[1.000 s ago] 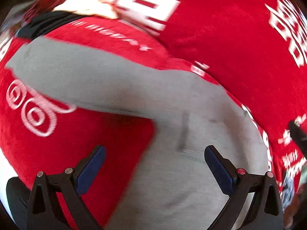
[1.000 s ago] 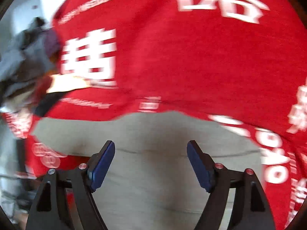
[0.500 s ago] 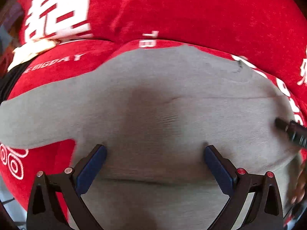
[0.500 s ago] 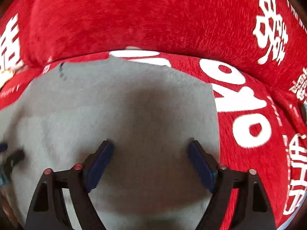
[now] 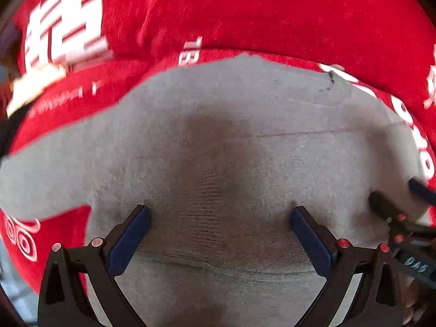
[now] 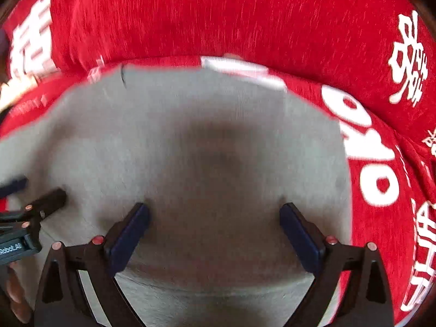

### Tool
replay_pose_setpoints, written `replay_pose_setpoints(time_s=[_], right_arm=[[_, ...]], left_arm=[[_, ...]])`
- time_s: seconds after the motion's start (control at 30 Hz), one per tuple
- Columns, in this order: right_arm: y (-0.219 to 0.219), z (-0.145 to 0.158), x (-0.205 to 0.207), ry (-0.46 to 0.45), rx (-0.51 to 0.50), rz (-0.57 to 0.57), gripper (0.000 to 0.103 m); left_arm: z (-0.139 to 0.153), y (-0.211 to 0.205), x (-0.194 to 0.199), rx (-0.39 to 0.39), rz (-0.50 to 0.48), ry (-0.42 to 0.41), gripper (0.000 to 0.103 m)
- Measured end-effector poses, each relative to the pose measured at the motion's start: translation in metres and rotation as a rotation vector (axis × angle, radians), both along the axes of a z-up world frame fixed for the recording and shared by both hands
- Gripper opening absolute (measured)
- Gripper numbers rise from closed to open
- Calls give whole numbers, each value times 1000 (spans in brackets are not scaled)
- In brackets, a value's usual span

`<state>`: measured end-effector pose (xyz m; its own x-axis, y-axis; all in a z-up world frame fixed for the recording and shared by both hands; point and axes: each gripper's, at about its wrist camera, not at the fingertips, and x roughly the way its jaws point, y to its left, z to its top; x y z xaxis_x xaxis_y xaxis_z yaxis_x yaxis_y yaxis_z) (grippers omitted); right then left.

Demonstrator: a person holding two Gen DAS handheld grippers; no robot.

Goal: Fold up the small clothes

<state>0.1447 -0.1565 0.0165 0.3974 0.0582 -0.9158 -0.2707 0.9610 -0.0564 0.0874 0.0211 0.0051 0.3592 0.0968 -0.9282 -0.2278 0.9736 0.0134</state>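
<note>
One grey garment lies flat on the red cloth, sleeve pointing left; left gripper spread, right gripper opening, nothing pinched.

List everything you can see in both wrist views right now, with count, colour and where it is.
grey garment: one, grey, spread flat on the red cloth, under both grippers
red cloth: one, red with white characters, covering the surface around and beyond the garment
cream item: one, blurred, at the far left edge on the cloth
left gripper: one, black with blue fingers, open over the garment
right gripper: one, black with blue fingers, opening over the garment, nothing gripped
</note>
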Motion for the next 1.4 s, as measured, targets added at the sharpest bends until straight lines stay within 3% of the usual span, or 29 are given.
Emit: replay_pose_setpoints(time_s=[0.07,0.17,0.27,0.33,0.47,0.67,0.73,0.77,0.83,0.9,0.97,1.07,1.17,1.23,1.4], right_arm=[[-4,5,-10,9,5,-23,98],[-12,15,-43,-55,49,-22,98],[-12,2,-73,-15,-3,12,98],[-17,4,-96,-66,1,22,98],[-38,8,-136,-46,32,21,98],[-54,6,-207,-54,-12,126,100],[-63,6,-225,-56,3,134,101],[-64,2,-230,-20,-14,147,102],[-59,2,-244,-32,-101,218,103],[-54,9,-244,-20,-122,223,103],[-46,26,-235,-73,-55,216,103],[-23,31,-214,-80,-17,226,103],[-2,7,-197,-14,-51,229,103],[-6,9,-203,-50,-28,226,102],[-35,3,-246,-68,-56,312,102]], left_arm=[[5,6,-14,-27,18,10,103],[12,13,-39,-57,42,-29,103],[3,6,-56,-38,23,-4,103],[0,4,-70,-22,11,-33,103],[1,3,-101,-36,-9,-44,103],[1,7,-158,-45,-65,-85,103],[-3,8,-174,-42,-94,-58,103],[-2,8,-181,-30,-113,-63,103],[0,7,-188,-27,-144,-34,103],[7,6,-190,-11,-159,-41,103],[18,4,-185,2,-163,-79,103],[24,-9,-164,-51,-201,-102,103],[2,-18,-150,-29,-198,-10,103],[2,-13,-162,-35,-196,-47,103],[-6,-2,-205,-31,-209,-42,103]])
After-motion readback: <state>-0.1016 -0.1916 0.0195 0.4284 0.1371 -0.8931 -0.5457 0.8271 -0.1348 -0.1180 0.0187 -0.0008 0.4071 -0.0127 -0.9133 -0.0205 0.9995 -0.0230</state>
